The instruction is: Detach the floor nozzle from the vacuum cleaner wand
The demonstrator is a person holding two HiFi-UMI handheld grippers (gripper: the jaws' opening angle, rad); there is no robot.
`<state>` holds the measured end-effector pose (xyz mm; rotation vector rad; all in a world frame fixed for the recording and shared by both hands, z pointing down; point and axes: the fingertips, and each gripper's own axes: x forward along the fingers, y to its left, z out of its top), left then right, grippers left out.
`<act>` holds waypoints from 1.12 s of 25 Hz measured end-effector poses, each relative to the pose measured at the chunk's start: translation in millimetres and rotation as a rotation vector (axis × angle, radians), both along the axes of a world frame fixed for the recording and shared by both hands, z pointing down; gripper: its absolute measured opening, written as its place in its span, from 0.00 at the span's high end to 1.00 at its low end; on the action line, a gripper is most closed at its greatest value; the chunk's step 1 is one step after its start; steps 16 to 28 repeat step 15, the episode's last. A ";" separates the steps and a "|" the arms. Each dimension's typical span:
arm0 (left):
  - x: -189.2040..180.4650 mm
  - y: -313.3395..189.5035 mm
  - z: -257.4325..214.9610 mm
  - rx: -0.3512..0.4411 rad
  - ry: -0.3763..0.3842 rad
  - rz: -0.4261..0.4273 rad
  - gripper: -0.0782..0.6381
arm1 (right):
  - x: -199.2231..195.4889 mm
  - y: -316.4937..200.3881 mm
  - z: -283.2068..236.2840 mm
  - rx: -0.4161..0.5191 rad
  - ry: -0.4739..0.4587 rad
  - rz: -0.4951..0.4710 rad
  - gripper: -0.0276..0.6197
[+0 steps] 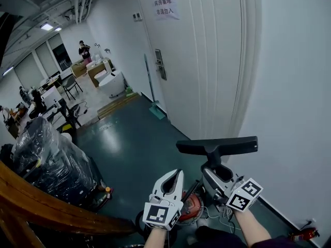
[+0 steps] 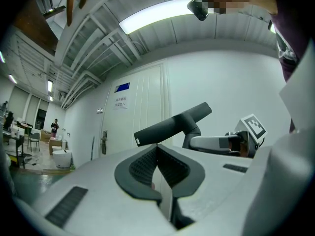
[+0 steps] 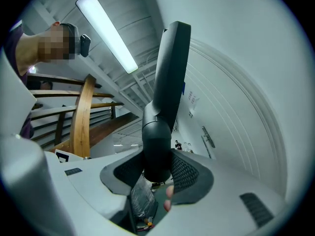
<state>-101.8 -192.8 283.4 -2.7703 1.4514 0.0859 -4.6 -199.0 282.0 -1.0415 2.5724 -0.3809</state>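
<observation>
Floor nozzle (image 1: 217, 145) in right claw (image 3: 157, 175), before door (image 1: 207, 61).

Matt plastic floor nozzle (image 1: 217, 145), glossy floor (image 1: 129, 149), wooden handrail (image 1: 51, 208)

Cool ceiling-tube light (image 3: 107, 32), sharp head view, fisheye-warped gripper views

A white panelled door (image 1: 207, 61) bearing a paper notice (image 1: 166, 7) stands ahead of the right claw (image 1: 213, 175). A long-handled tool with a teal head (image 1: 157, 111) leans on the wall further left. Left of the left claw (image 1: 176, 174) sits a black bundle wrapped in clear plastic film (image 1: 49, 159), with a curved brown wooden handrail (image 1: 46, 205) below it. Far ahead are pale office desks (image 1: 103, 71) and a standing person (image 1: 84, 49).
</observation>
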 end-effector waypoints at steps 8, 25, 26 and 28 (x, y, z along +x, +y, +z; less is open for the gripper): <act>-7.1 11.6 -4.1 0.015 0.009 0.007 0.88 | -5.6 13.0 -4.8 0.018 0.006 0.009 0.69; -4.8 13.7 -4.9 0.016 0.011 0.014 0.88 | -5.6 15.9 -5.9 0.020 0.008 0.005 0.69; -4.8 13.7 -4.9 0.016 0.011 0.014 0.88 | -5.6 15.9 -5.9 0.020 0.008 0.005 0.69; -4.8 13.7 -4.9 0.016 0.011 0.014 0.88 | -5.6 15.9 -5.9 0.020 0.008 0.005 0.69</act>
